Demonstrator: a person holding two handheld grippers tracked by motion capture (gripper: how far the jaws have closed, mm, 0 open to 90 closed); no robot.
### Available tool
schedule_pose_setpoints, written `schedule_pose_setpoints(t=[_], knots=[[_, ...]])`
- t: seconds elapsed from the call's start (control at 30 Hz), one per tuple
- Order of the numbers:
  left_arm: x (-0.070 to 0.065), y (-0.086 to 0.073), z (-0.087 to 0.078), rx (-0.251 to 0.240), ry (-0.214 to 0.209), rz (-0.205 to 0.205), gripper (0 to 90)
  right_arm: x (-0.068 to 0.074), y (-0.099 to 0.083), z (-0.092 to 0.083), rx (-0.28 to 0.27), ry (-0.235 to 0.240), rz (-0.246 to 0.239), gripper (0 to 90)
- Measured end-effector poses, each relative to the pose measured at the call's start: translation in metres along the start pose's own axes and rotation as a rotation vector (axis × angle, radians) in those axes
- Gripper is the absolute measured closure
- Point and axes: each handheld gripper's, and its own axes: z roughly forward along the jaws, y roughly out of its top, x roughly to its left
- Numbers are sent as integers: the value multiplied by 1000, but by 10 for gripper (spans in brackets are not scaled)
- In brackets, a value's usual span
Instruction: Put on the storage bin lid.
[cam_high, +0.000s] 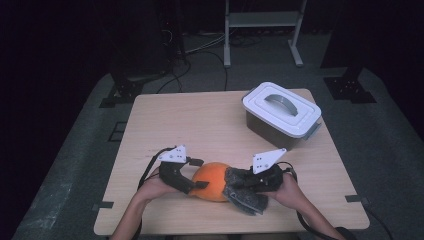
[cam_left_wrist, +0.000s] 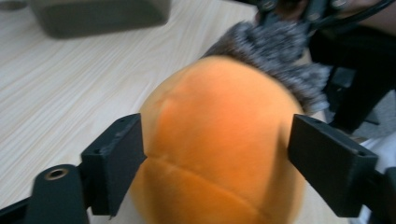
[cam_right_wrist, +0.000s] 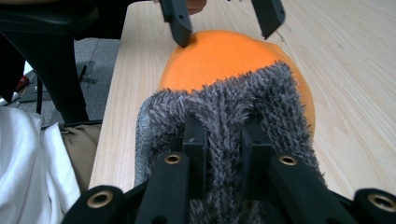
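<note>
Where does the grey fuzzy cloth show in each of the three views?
High view: grey cloth at bottom centre, against the right side of the orange ball.
Left gripper view: cloth at top right, behind the ball.
Right gripper view: cloth in the centre foreground, pinched in the right gripper.
Shared landmark: the orange ball.

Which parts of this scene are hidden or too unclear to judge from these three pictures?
- Inside of the lidded box: high view, its closed lid covers it.
- Underside of the orange ball: all views, the ball itself hides it.
- Right gripper jaw tips: right gripper view, the grey cloth they pinch covers them.
- Left gripper contact on the ball: left gripper view, blurred.
</note>
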Motion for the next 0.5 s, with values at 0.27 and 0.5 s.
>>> schedule_pose_setpoints(t=[0.27, 0.5], knots=[[-1, -7, 8, 39, -53, 5, 272, -5, -20, -5, 22, 3, 54, 754], [-8, 2, 10, 1, 9, 33, 505, -11, -23, -12, 34, -22, 95, 753]])
